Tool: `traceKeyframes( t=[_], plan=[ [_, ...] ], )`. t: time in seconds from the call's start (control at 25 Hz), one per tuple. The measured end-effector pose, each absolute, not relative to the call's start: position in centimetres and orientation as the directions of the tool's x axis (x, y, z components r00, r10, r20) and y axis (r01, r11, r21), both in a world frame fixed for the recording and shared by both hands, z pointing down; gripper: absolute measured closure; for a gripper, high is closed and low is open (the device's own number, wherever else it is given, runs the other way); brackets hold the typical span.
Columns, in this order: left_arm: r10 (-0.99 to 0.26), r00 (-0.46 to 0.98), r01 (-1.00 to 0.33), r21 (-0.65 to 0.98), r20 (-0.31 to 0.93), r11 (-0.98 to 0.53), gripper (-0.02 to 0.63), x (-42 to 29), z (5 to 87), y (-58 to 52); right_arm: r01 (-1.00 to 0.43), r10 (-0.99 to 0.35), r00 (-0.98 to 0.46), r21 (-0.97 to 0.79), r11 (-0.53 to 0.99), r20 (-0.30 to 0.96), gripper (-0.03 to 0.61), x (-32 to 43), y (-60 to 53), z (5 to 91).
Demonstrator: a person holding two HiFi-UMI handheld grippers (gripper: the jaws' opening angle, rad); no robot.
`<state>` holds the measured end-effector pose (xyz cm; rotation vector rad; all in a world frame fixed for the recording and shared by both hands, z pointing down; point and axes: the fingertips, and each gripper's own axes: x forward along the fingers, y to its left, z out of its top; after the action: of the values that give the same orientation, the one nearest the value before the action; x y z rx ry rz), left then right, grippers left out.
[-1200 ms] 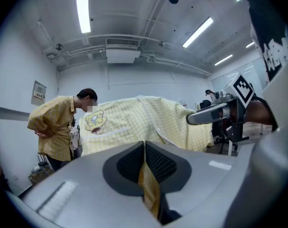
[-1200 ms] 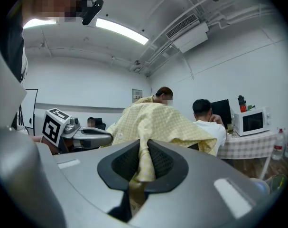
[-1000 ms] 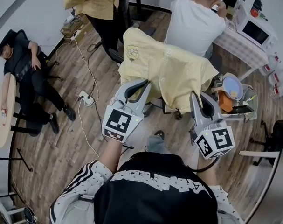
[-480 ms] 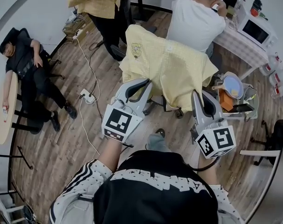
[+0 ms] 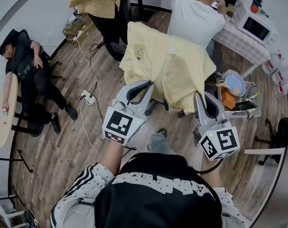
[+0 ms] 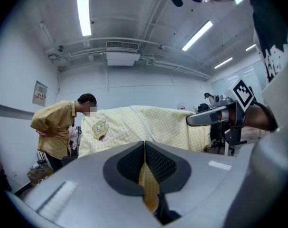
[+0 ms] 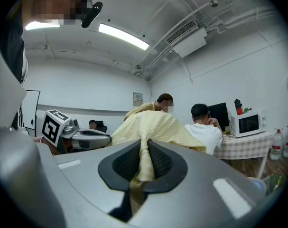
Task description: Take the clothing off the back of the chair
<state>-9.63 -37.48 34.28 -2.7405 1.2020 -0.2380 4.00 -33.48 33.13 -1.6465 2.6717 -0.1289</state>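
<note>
A pale yellow checked shirt [image 5: 170,65] with a small cartoon badge hangs spread out in front of me, held up at its near hem. My left gripper [image 5: 144,86] is shut on the shirt's left hem; yellow cloth [image 6: 148,184] shows pinched between its dark pads. My right gripper [image 5: 197,97] is shut on the right hem, and the cloth [image 7: 143,163] runs up between its pads to the shirt [image 7: 155,127]. The chair [image 5: 155,102] is mostly hidden under the shirt; only dark legs show below it.
A person in a white T-shirt [image 5: 195,20] sits right behind the shirt at a table with a microwave [image 5: 256,27]. Another person in yellow [image 5: 98,1] bends at the back left. A person in black [image 5: 27,70] lies on chairs at the left. A wire basket [image 5: 241,99] stands on the right; cables and a power strip [image 5: 88,98] lie on the floor.
The shirt has shifted slightly up and away in the head view with both grippers still holding its hem. The seated person and the table have slid toward the top edge.
</note>
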Motion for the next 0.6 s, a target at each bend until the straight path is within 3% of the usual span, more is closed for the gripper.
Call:
traceKeyframes(
  t=[0.6],
  plan=[
    [-0.721, 0.689, -0.702, -0.182, 0.072, -0.689, 0.604, -9.3, 33.9, -33.7, -0.898, -0.898, -0.438, -0.065, 0.434, 0.051, 0.546, 4.2, -30.1, 33.1]
  ],
)
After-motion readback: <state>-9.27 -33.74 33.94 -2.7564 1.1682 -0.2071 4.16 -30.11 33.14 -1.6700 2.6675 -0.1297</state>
